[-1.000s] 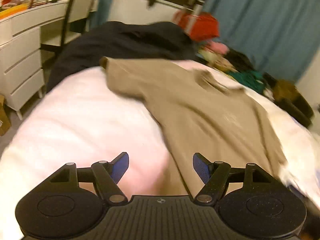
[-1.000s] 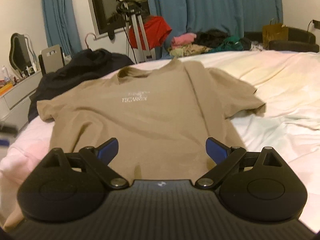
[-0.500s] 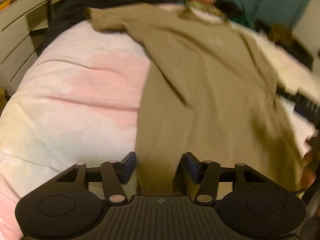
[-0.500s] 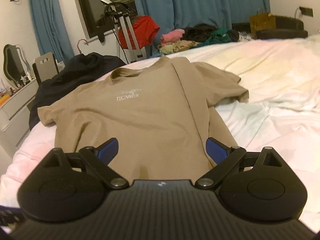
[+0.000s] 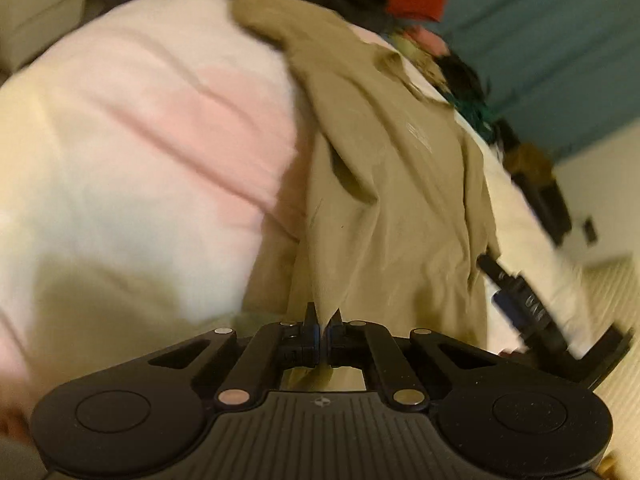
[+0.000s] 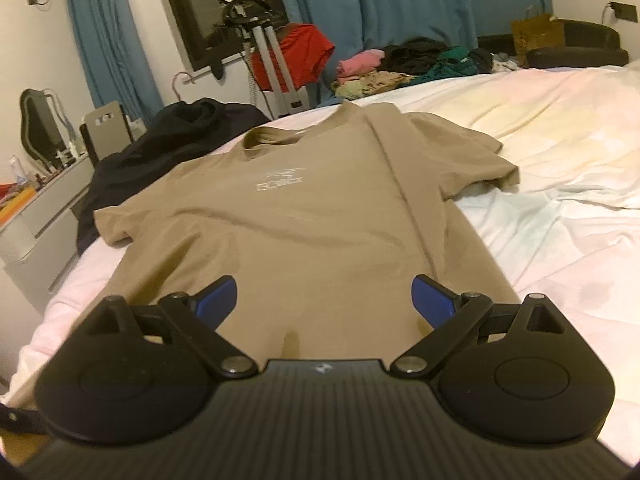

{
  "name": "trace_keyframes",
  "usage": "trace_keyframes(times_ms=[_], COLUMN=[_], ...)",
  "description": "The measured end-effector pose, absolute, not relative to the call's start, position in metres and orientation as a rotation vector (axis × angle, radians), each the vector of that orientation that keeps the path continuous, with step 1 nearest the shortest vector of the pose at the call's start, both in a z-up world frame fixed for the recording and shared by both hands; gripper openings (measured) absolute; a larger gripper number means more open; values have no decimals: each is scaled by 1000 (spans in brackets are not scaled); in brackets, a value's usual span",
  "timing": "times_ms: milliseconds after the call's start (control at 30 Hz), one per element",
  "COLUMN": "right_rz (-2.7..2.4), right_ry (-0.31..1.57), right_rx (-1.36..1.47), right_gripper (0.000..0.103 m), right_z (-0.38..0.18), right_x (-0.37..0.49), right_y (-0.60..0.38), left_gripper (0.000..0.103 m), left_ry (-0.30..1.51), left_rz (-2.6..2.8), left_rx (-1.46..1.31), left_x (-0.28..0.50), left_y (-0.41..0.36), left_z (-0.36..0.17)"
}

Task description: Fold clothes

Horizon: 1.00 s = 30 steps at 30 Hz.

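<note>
Left gripper (image 5: 323,322) has just clenched on tan T-shirt (image 6: 304,216) hem; right gripper (image 6: 324,300) jaws spread

Two matte-black plastic handheld grippers w/ ribbed housings: left gripper (image 5: 323,322) and right gripper (image 6: 324,300) each show round side discs, silver pivot screws, small centre logo & blue finger pads (image 6: 430,300)

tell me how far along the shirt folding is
Done: the tan t-shirt lies spread flat, front up, on the bed. In hand: the left tongs have just closed on its hem; the right tongs hover open above the fabric. Left: no fold is made yet.
</note>
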State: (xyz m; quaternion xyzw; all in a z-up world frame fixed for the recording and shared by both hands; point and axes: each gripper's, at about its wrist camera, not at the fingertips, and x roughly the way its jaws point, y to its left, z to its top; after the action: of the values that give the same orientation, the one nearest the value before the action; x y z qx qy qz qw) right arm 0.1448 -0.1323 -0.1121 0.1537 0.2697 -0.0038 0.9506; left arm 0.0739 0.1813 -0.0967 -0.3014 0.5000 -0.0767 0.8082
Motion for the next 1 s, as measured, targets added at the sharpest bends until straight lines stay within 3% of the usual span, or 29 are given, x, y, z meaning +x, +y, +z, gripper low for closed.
trace_keyframes(times_ms=[267, 333, 400, 467, 533, 633, 733, 867, 1000], right_rz=[32, 29, 26, 22, 18, 10, -3, -23, -34], right_ry=[530, 515, 496, 474, 451, 418, 374, 317, 323], right_rx=[255, 255, 262, 269, 271, 264, 249, 244, 427], right_gripper=[96, 96, 96, 96, 96, 96, 96, 96, 96], right_z=[-106, -102, -98, -92, -87, -80, -74, -67, -68], right_x=[143, 141, 140, 139, 138, 136, 133, 132, 140], right_y=[-117, -119, -122, -125, -128, -132, -138, -156, -203], left_gripper=[6, 19, 54, 65, 67, 84, 86, 97, 97], left_ry=[1175, 1162, 1121, 1061, 996, 879, 772, 692, 644], left_rz=[115, 110, 99, 79, 55, -2, -71, -154, -197], left_rx=[-388, -308, -254, -205, -152, -100, -88, -140, -175], left_x=[92, 94, 90, 85, 82, 84, 95, 115, 124], left_y=[172, 163, 155, 147, 138, 118, 94, 57, 24], left_z=[-102, -98, -89, -78, -65, -46, -28, -22, -32])
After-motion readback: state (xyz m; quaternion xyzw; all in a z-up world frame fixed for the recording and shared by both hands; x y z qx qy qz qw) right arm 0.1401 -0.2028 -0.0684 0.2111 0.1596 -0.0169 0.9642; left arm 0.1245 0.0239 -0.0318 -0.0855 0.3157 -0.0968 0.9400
